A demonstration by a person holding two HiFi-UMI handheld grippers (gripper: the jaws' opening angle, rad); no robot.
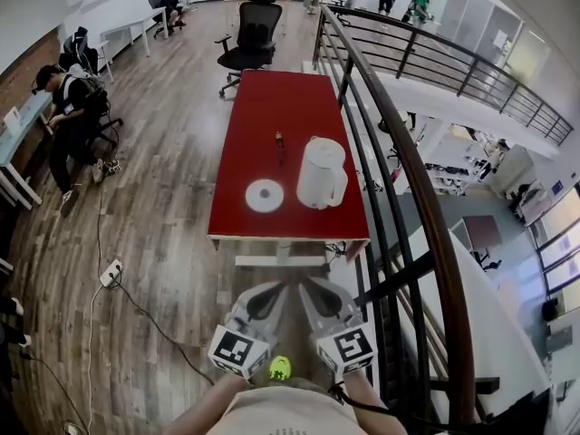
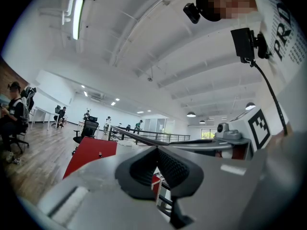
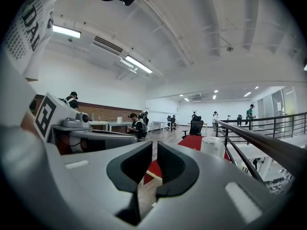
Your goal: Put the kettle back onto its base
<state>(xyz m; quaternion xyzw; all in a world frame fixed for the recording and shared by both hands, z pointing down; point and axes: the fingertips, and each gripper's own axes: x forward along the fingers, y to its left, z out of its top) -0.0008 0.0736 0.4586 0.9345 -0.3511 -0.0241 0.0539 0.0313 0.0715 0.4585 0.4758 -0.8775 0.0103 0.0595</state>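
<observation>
First, open your empty tongs, left gripper closed, right gripper barely parted, for the white plastic kettle beside its round white base.

Your left gripper fills the lower frame, its black jaws together at the tips with nothing between them. Beyond them, to the left, lies the red surface, with a black chair at its far end. A dark railing runs along its right side. A marker cube shows at the right. A person sits at the far left.
</observation>
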